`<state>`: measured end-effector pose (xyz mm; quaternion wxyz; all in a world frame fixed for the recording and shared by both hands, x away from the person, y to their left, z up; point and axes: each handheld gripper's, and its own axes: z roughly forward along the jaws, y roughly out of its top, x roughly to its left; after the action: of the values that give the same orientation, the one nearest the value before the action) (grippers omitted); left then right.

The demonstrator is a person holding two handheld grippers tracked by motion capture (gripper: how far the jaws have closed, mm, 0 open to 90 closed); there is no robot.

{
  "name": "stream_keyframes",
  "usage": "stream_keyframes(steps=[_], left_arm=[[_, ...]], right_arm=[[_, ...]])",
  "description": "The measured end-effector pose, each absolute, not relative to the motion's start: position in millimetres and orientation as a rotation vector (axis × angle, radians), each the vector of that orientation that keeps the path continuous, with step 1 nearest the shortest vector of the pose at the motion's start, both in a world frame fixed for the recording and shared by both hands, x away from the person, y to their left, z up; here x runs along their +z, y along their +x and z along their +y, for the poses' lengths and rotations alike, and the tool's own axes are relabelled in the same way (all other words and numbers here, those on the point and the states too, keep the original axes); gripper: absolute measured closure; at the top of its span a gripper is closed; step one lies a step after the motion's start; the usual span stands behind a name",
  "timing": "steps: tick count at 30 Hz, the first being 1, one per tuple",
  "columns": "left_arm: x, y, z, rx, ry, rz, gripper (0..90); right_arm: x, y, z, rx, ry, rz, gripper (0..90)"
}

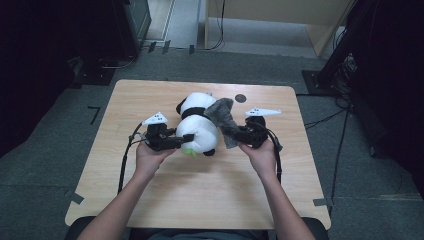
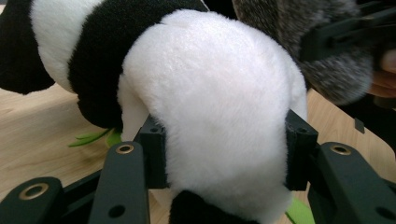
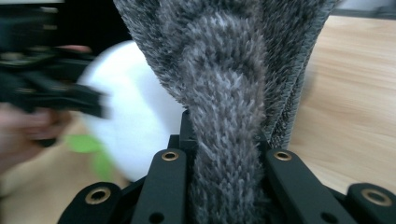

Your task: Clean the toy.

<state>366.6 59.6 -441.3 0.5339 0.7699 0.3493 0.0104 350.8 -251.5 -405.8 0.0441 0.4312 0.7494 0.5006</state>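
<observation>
Forearms are coming in from the near edge of the table (image 1: 150, 200), each hand carrying tongs. Largest on the wood is the toy panda (image 1: 198, 126), lying at the middle of the table, a little toward the far edge. Its long axis is running from the far edge toward the near edge, head pointing away from the person and rump toward them, with a scrap of green leaf (image 1: 189, 151) showing at its near end.

Next in size is the grey furry cloth (image 1: 223, 120), draping over the panda's right side and hanging down just beside it, its length running roughly the same way.

Left tongs (image 1: 186, 138) are standing partly open, their pads pressing into the panda's white rump (image 2: 219, 116) from both sides. Right tongs (image 1: 235, 134) are nearly closed, pinching a fold of the cloth (image 3: 229, 116) between the pads.

Smallest, a dark round spot (image 1: 240, 98) is sitting near the far edge, well apart from the toy.
</observation>
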Motion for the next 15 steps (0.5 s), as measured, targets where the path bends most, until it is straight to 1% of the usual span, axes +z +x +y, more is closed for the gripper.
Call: stream_keyframes(steps=[5,6,9,15], left_arm=[[-438.4,362.0,56.4,0.058,1.824,0.822,48.5],[-438.1,362.3,58.0,0.056,1.817,0.828,48.6],[-438.0,364.4,61.7,0.041,1.791,0.855,48.6],[-436.7,366.3,65.5,0.032,1.765,0.879,49.0]], right_arm=[[-400.2,337.6,-217.9,1.468,1.236,2.390,77.4],[-399.5,334.4,-212.6,1.433,1.209,2.393,77.5],[-399.3,328.9,-202.2,1.468,1.181,2.418,77.5],[-417.9,315.3,-165.8,1.391,0.995,2.528,77.5]])
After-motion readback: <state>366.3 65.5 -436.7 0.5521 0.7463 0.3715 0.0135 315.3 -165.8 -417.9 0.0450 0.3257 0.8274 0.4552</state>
